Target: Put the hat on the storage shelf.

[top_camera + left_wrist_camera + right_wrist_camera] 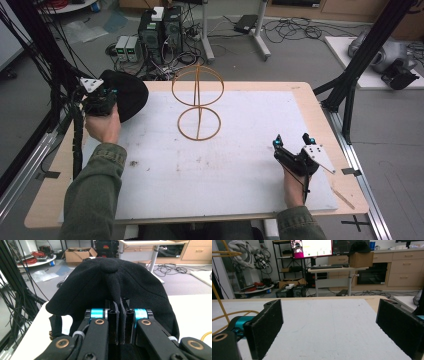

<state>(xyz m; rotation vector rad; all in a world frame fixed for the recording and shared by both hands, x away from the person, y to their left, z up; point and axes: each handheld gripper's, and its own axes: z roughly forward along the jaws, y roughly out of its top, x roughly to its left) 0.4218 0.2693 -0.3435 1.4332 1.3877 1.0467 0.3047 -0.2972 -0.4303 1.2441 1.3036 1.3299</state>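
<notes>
A black cap (pixel 127 92) hangs at the table's far left corner, pinched by my left gripper (pixel 102 100). In the left gripper view the jaws are shut on a fold of the black cap (pixel 112 285), and my left gripper (pixel 119 322) holds it with the crown facing away. A wooden hoop stand (pixel 198 102) with two rings on an upright rod stands at the table's far middle. My right gripper (pixel 292 142) rests low at the right of the white board, open, with nothing between the pads (pixel 265 327). The stand's yellow ring (pixel 227 316) shows at the left of the right gripper view.
A white board (pixel 225 165) covers most of the wooden table (pixel 327 135). Black frame posts (pixel 360 55) stand at the right, and bundled cables (pixel 30 75) at the left. Computers and cables lie on the floor beyond the far edge.
</notes>
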